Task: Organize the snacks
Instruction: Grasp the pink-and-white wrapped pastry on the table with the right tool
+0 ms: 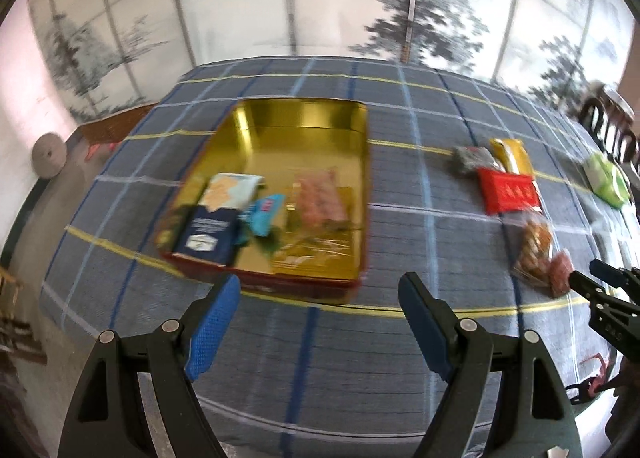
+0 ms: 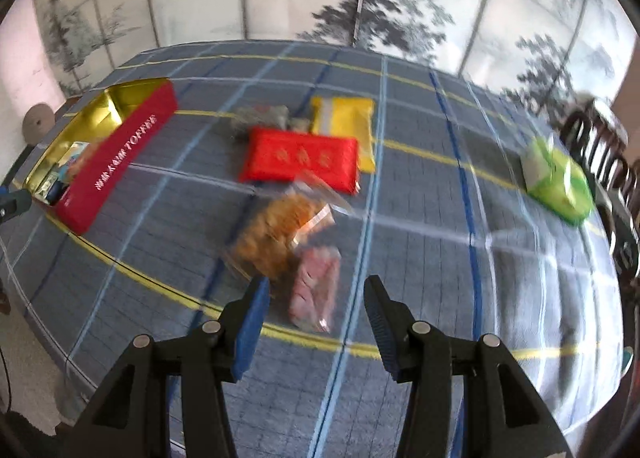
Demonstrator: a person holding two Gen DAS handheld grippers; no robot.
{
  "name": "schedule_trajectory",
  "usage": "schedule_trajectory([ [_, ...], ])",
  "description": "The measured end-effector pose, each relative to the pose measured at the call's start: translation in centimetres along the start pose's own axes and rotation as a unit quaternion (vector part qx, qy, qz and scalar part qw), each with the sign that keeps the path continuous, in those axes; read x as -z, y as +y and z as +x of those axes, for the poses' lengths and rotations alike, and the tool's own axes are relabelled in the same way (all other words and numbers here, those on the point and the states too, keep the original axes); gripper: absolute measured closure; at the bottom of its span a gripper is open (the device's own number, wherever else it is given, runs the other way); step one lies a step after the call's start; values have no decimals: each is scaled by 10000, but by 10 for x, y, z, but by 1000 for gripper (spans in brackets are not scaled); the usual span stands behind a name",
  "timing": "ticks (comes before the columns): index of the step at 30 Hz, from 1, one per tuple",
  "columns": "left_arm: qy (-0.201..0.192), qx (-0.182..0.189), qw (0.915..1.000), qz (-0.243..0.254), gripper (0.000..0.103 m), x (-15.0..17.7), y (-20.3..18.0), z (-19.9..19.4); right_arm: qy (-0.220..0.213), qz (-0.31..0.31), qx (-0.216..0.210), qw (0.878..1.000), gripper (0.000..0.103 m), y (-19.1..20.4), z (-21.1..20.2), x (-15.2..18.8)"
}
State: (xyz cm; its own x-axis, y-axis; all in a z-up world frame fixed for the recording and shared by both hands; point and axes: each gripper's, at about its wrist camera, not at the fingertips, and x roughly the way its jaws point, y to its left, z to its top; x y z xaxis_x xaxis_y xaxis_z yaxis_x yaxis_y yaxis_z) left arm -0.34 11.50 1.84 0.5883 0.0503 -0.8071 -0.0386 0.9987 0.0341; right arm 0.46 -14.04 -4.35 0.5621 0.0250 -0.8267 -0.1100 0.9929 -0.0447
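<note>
- Left gripper (image 1: 320,290) hangs over the plaid cloth (image 1: 400,185) just short of the tin's near wall, jaws wide, nothing between them.
- Right gripper (image 2: 316,294) jaws part-way apart, nothing gripped; pink pack (image 2: 314,290) lies on the cloth in line with the gap, pads clear of it.
- Tin (image 1: 362,193) sits left of the loose snacks: red outside, gold inside, lid off. White lettering on its long side reads roughly "TOFFEE"; the rest is blurred.
- Inside the tin: navy box (image 1: 208,234) with white label, text unreadable; pale-blue cracker pack (image 1: 230,187); teal packet (image 1: 266,213); pinkish clear pack (image 1: 320,197); gold wrap (image 1: 316,254).
- On the cloth, well apart from the tin: red pack (image 2: 302,159) with 3 gold characters, unreadable; yellow pack (image 2: 346,117) behind it, touching; grey pack (image 2: 260,117); clear bag of orange-brown snacks (image 2: 272,236) just beside the pink pack.
- Green pack (image 2: 560,181) far right, alone, near a dark chair (image 2: 600,161).
- Both views motion-blurred.
</note>
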Motion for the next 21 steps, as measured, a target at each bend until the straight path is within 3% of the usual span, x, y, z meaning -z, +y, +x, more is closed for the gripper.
schedule_trajectory([
  [7, -2, 129, 9989, 462, 24, 1, -38, 8, 50, 105, -52, 9999, 55, -4, 15, 7],
  [15, 78, 391, 9957, 832, 24, 2, -77, 23, 168, 198, -178, 9995, 79, -8, 34, 8],
  [21, 98, 650, 9915, 1119, 24, -2, -111, 32, -2, 289, -112, 9995, 80, -26, 41, 2],
])
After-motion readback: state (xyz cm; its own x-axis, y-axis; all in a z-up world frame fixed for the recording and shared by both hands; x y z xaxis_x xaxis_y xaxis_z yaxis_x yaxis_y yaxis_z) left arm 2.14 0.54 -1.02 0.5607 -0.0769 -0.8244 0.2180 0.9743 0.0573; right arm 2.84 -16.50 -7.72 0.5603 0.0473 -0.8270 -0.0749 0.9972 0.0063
